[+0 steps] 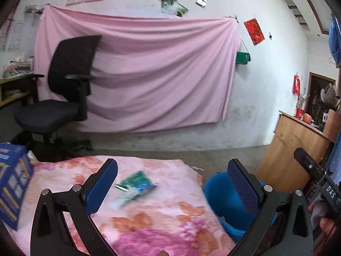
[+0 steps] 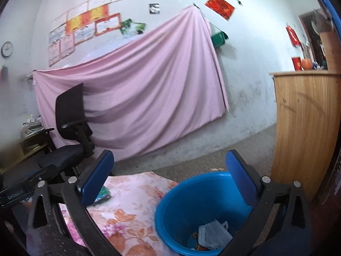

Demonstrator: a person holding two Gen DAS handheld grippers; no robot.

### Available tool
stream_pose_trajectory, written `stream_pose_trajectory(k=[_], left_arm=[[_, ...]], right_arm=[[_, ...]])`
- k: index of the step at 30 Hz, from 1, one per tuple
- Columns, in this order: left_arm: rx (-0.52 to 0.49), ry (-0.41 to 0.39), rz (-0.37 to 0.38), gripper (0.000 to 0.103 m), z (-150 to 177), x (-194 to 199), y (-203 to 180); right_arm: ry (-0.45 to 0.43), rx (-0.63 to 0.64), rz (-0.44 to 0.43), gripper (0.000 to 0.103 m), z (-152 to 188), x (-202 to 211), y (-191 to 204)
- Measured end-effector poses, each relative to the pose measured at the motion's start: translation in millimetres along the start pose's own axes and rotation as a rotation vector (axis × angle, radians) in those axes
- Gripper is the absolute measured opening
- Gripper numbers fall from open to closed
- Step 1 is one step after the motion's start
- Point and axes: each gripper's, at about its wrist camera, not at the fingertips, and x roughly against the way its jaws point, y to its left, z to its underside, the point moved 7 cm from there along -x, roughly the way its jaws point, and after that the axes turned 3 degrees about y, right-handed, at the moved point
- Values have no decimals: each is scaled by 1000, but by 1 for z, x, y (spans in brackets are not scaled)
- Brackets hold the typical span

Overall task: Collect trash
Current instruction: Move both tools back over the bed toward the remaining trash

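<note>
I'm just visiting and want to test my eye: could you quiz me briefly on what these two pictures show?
1. True or false: the left hand-held gripper is shut on the green wrapper.
2. What colour is the bucket: A red, B blue, C white?
3. What already lies inside the bucket?

Key: 1 false, it is open and the wrapper lies on the floral cloth. 2 B. 3 a crumpled whitish bag and other scraps.
</note>
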Motion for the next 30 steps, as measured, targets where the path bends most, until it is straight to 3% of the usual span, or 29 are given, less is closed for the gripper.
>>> stream_pose_trajectory(k=[18, 23, 30], left_arm=[[26, -51, -211, 101, 21, 68, 101], [30, -44, -245, 101, 33, 72, 120], [41, -25, -262, 101, 43, 61, 137]], right_arm=[[-14, 95, -160, 103, 31, -13, 115], [-2, 140, -200, 103, 44, -21, 141], [83, 210, -203, 103, 67, -45, 166]])
